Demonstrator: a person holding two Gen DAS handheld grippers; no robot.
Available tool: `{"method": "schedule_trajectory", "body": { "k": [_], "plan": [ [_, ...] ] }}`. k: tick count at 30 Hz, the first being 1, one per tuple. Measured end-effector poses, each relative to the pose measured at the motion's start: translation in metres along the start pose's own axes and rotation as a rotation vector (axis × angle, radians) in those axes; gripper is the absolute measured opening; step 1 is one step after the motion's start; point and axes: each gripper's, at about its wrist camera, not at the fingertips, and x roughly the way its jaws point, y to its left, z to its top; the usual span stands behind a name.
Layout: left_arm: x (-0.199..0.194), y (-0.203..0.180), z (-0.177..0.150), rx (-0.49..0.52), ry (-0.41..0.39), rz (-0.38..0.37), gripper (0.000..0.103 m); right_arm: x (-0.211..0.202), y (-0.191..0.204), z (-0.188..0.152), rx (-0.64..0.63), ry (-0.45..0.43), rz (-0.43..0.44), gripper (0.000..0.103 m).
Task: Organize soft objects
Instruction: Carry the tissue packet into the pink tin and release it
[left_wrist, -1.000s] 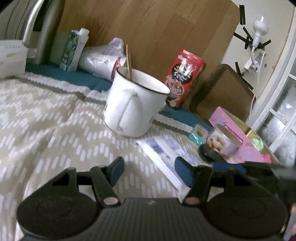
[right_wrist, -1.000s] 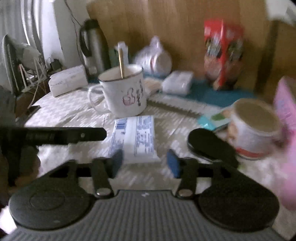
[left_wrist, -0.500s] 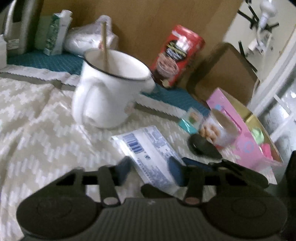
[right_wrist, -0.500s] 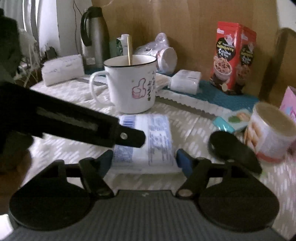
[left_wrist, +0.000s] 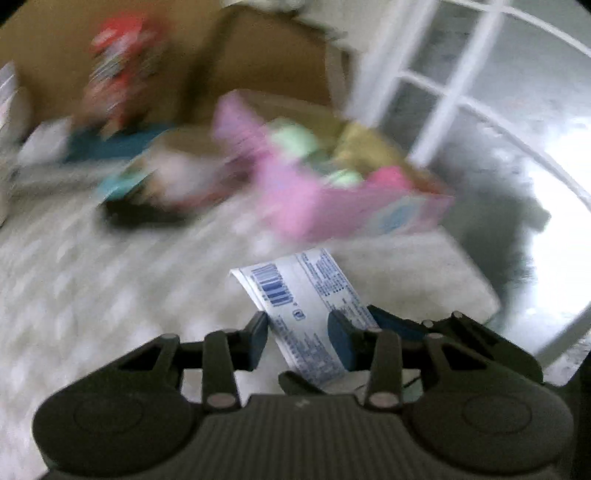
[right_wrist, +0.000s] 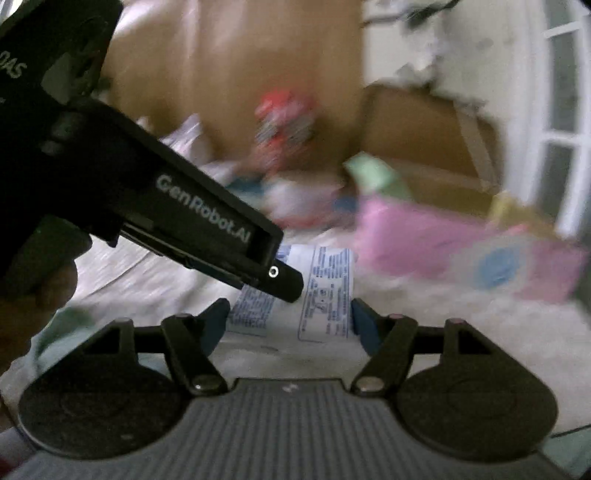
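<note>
A white tissue pack (left_wrist: 295, 295) with blue print hangs above the patterned cloth, pinched between the blue pads of my left gripper (left_wrist: 299, 336). In the right wrist view the same tissue pack (right_wrist: 325, 291) spans the whole gap of my right gripper (right_wrist: 288, 321), and both pads touch its side edges. The left gripper's black finger (right_wrist: 284, 280) reaches down onto the pack from the upper left. Ahead stands a pink box (left_wrist: 332, 206) holding green, pink and yellow soft things; it appears again as the pink box (right_wrist: 443, 243) at the right. Both views are blurred by motion.
A red can (left_wrist: 114, 74) and a teal mat (left_wrist: 110, 144) sit at the back by a wooden panel. A dark oval lid (left_wrist: 140, 218) and a round tin lie left of the pink box. A white-framed glass door (left_wrist: 461, 92) is at the right.
Both grippers have swung right, away from the white mug and toward the pink box. The left gripper closed on the tissue pack, which has left the cloth and travels with them.
</note>
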Motion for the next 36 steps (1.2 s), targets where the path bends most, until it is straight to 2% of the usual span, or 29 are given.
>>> {"method": "schedule_trajectory", "body": {
  "k": [3, 5, 8, 11, 14, 16, 17, 19, 21, 22, 25, 27, 28, 31, 33, 36],
  "plan": [
    [0.002, -0.043, 0.031, 0.103, -0.058, -0.075, 0.037, -0.004, -0.035, 0.024, -0.003, -0.102, -0.092, 0.073],
    [0.006, -0.066, 0.057, 0.175, -0.103, -0.094, 0.038, 0.008, -0.060, 0.041, 0.010, -0.142, -0.132, 0.073],
    [0.031, -0.093, 0.098, 0.234, -0.143, -0.104, 0.037, 0.048, -0.097, 0.058, 0.053, -0.138, -0.165, 0.073],
    [0.072, -0.098, 0.134, 0.206, -0.111, -0.105, 0.037, 0.086, -0.131, 0.064, 0.094, -0.091, -0.214, 0.074],
    [0.111, -0.099, 0.150, 0.203, -0.105, -0.018, 0.039, 0.120, -0.161, 0.065, 0.112, -0.059, -0.256, 0.078],
    [0.129, -0.098, 0.155, 0.194, -0.114, 0.043, 0.039, 0.135, -0.168, 0.065, 0.093, -0.050, -0.257, 0.087],
    [0.137, -0.095, 0.156, 0.181, -0.115, 0.059, 0.039, 0.132, -0.169, 0.062, 0.082, -0.054, -0.266, 0.092],
    [0.142, -0.091, 0.157, 0.149, -0.115, 0.086, 0.039, 0.125, -0.163, 0.058, 0.071, -0.062, -0.284, 0.092],
    [0.134, -0.089, 0.154, 0.136, -0.129, 0.078, 0.040, 0.106, -0.158, 0.057, 0.094, -0.109, -0.286, 0.090],
    [0.126, -0.089, 0.151, 0.143, -0.143, 0.066, 0.040, 0.093, -0.150, 0.056, 0.113, -0.145, -0.277, 0.088],
    [0.083, -0.083, 0.137, 0.169, -0.213, 0.031, 0.045, 0.062, -0.122, 0.056, 0.137, -0.221, -0.216, 0.071],
    [0.046, -0.068, 0.120, 0.175, -0.261, 0.023, 0.046, 0.050, -0.102, 0.058, 0.138, -0.228, -0.153, 0.052],
    [0.028, -0.057, 0.110, 0.174, -0.277, 0.031, 0.046, 0.049, -0.091, 0.062, 0.148, -0.212, -0.095, 0.048],
    [-0.014, -0.013, 0.077, 0.149, -0.290, 0.095, 0.046, 0.065, -0.062, 0.083, 0.190, -0.141, 0.100, 0.045],
    [-0.031, 0.018, 0.053, 0.136, -0.288, 0.190, 0.046, 0.090, -0.033, 0.100, 0.193, -0.094, 0.205, 0.045],
    [-0.043, 0.070, 0.021, 0.096, -0.260, 0.311, 0.046, 0.135, 0.015, 0.122, 0.155, -0.038, 0.283, 0.048]
  ]
}}
